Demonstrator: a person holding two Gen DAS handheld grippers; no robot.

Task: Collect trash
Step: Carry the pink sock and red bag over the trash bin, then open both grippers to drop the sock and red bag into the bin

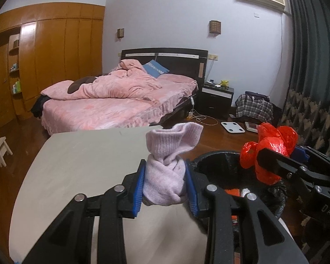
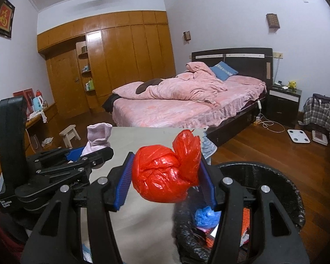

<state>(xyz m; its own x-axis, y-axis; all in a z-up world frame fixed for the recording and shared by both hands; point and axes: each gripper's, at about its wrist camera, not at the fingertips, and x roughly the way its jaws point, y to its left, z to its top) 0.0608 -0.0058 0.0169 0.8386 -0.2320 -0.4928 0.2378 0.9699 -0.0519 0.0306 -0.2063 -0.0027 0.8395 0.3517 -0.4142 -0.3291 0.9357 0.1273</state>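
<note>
My left gripper [image 1: 165,187] is shut on a rolled pale pink sock [image 1: 165,176], held above the grey table [image 1: 77,165] just left of the black trash bin [image 1: 220,165]. In the right wrist view the same sock [image 2: 98,139] shows at the left in the left gripper [image 2: 88,154]. My right gripper [image 2: 167,180] is shut on a knotted red plastic bag [image 2: 165,176], at the bin's [image 2: 275,176] left rim. From the left wrist view the red bag [image 1: 270,154] hangs over the bin's far right rim in the right gripper [image 1: 281,156]. Inside the bin lie blue and orange scraps [image 2: 206,217].
A pink bed [image 1: 121,96] stands beyond the table, with a wooden wardrobe [image 2: 121,61] behind it. A small white stool [image 2: 70,134], a nightstand [image 1: 216,96], a white scale [image 1: 232,127] and a plaid bag [image 1: 253,107] are on the wooden floor. Dark curtains [image 1: 314,66] hang at right.
</note>
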